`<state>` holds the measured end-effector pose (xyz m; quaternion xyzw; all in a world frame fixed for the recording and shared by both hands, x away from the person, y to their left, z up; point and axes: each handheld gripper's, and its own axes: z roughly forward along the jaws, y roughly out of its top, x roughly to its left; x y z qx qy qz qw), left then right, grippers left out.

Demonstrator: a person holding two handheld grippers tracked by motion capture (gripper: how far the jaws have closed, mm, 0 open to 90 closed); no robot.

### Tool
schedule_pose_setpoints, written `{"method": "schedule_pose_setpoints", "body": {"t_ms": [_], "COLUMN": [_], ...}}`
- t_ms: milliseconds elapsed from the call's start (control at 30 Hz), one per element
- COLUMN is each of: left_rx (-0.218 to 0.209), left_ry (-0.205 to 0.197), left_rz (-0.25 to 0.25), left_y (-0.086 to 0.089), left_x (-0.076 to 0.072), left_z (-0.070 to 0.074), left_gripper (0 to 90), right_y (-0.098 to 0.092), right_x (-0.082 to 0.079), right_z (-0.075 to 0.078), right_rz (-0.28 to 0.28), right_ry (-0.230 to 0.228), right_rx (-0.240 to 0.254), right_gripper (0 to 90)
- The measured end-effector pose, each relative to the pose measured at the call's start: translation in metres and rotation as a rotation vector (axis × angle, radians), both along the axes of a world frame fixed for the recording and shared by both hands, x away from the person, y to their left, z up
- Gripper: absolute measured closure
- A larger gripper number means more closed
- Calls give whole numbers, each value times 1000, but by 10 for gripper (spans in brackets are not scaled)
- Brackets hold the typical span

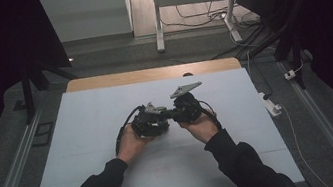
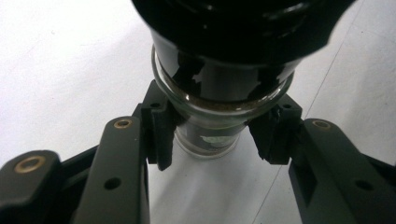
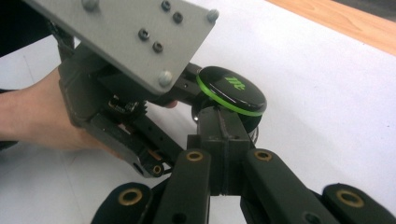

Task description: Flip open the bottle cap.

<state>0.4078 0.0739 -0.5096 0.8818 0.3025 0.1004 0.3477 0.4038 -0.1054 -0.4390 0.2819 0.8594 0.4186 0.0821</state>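
Left gripper view shows the left gripper (image 2: 215,135) with its jaws clamped on the clear glass neck of a small jar (image 2: 212,126), one pad on each side just under the black lid (image 2: 238,28) that looms large at the top of that view. The jar is held lying roughly level, its far end pointing away over the white table (image 2: 60,60).

Right gripper view shows the right gripper (image 3: 223,140) with its jaws drawn nearly together, pressed to the side of the lid (image 3: 231,91), a black cap with a green ring and a green mark on top; how firm that grip is cannot be told. Beyond it sit the left gripper's body with its grey plate (image 3: 135,37) and the person's left hand (image 3: 42,116).

High view shows both grippers meeting tip to tip above the middle of the table (image 1: 82,117), the jar hidden between them.

Judged from this, the jar is picked up and steadied and the lid is engaged but sits on the neck; unscrewing and lifting it off are left.
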Motion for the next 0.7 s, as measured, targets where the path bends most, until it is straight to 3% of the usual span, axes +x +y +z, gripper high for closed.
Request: {"method": "schedule_pose_setpoints", "body": {"t_ms": [700], "left_rx": [0], "left_ry": [-7], "left_rz": [2], "left_y": [-1], "left_x": [0], "left_z": [0], "left_gripper": [537], "right_y": [3], "right_x": [23], "right_z": [5], "right_rz": [-71], "right_ry": [-25], "right_rx": [18], "right_gripper": [900]}}
